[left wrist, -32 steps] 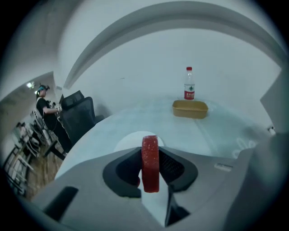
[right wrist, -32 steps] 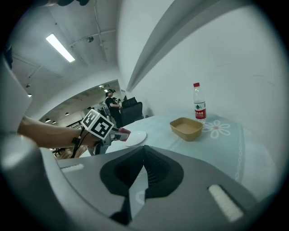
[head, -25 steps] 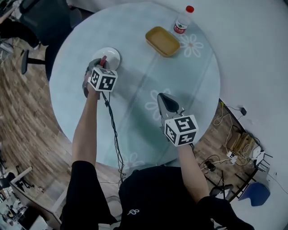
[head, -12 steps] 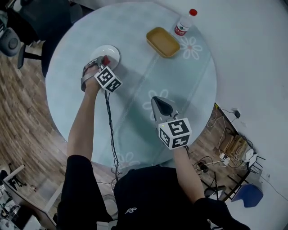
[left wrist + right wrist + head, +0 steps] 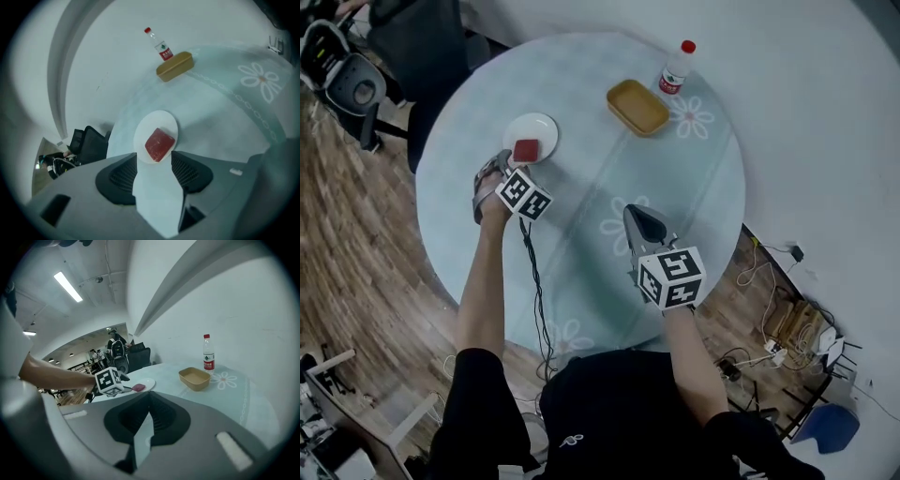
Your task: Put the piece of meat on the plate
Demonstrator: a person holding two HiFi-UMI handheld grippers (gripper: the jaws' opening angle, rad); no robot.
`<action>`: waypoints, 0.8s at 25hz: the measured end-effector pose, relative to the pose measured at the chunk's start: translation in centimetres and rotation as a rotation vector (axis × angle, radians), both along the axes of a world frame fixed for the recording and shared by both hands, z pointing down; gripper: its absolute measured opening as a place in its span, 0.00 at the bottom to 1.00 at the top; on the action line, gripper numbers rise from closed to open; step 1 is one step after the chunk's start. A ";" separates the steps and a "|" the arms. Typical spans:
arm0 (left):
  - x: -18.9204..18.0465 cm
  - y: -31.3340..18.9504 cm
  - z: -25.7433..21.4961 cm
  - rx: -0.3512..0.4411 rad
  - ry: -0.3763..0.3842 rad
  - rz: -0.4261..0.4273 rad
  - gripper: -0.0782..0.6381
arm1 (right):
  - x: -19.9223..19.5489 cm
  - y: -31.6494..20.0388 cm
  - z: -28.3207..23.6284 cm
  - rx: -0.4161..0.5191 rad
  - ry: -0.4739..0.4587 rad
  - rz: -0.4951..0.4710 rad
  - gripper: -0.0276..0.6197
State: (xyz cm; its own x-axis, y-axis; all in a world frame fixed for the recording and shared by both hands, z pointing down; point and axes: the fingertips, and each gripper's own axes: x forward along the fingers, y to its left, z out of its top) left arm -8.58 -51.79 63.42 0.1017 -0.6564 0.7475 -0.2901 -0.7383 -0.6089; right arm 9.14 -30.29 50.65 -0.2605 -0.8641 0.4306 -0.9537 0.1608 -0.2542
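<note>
One round table (image 5: pixel 581 112), pale blue cloth with daisy prints, fills the middle. Wood floor (image 5: pixel 356 244) on the left, white wall (image 5: pixel 243 310) behind. Cloth is open mid-table. Left gripper (image 5: pixel 154 164) jaws are opening with nothing between them, tips just short of the plate (image 5: pixel 534 127). Right gripper (image 5: pixel 149 394) jaws are pressed together, empty. Yellow tray (image 5: pixel 638 107) and bottle (image 5: pixel 676 67) sit by the far edge; red cap, label print unreadable. The piece of meat (image 5: pixel 526 150) lies on the plate.
</note>
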 end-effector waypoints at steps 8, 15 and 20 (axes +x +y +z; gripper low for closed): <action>-0.9 9.7 -13.3 0.252 0.630 -0.324 0.14 | -2.7 -0.9 -5.8 0.142 -0.066 -0.094 0.05; -3.5 17.8 -23.9 0.421 1.046 -0.563 0.11 | -5.1 -0.8 -11.0 0.278 -0.115 -0.201 0.05; -3.0 21.4 -27.5 0.451 1.202 -0.573 0.11 | -5.6 0.4 -13.3 0.328 -0.041 -0.244 0.05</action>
